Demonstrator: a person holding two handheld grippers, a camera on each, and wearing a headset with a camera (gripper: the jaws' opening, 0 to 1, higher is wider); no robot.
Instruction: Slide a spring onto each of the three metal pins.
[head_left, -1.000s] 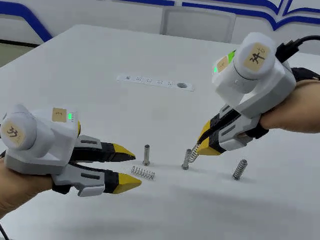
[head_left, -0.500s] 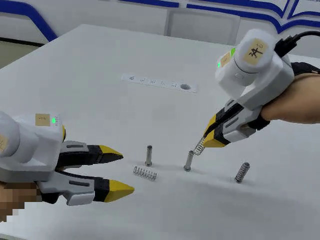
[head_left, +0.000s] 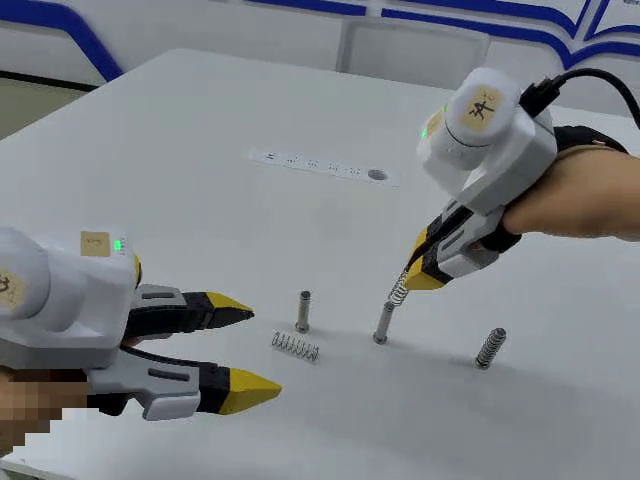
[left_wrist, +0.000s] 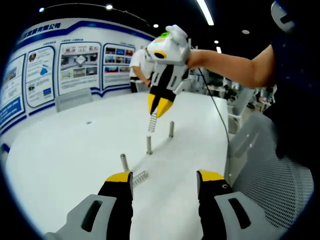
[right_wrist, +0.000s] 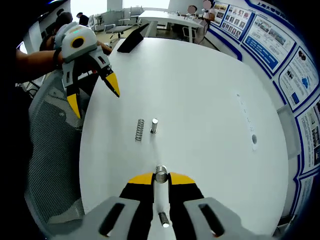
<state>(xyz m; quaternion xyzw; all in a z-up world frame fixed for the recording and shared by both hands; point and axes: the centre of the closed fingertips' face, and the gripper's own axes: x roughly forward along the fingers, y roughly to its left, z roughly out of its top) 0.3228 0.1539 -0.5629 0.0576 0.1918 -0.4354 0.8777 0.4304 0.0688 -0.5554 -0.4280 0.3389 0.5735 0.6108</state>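
Three metal pins stand in a row on the white table. A spring sits on the right pin (head_left: 489, 347). The left pin (head_left: 303, 310) (left_wrist: 123, 161) (right_wrist: 154, 125) is bare, and a loose spring (head_left: 295, 346) (left_wrist: 140, 177) (right_wrist: 139, 129) lies just in front of it. My right gripper (head_left: 412, 280) (left_wrist: 160, 106) (right_wrist: 161, 178) is shut on another spring (head_left: 399, 289) (left_wrist: 152, 122) (right_wrist: 160, 173), which hangs tilted with its lower end just above the middle pin (head_left: 383, 322) (left_wrist: 149, 145). My left gripper (head_left: 258, 349) (left_wrist: 165, 177) (right_wrist: 95, 97) is open, low at the left, its jaws pointing at the loose spring.
A white power strip (head_left: 320, 165) lies farther back on the table. Beyond the far edge stands a chair back (head_left: 410, 45). A mesh chair (left_wrist: 272, 175) is beside the table's near edge. Bare tabletop (head_left: 180, 150) spreads to the left and back.
The right gripper has lifted its spring a little, from beside the middle pin to just above its top. The left gripper has drawn back slightly, still open.
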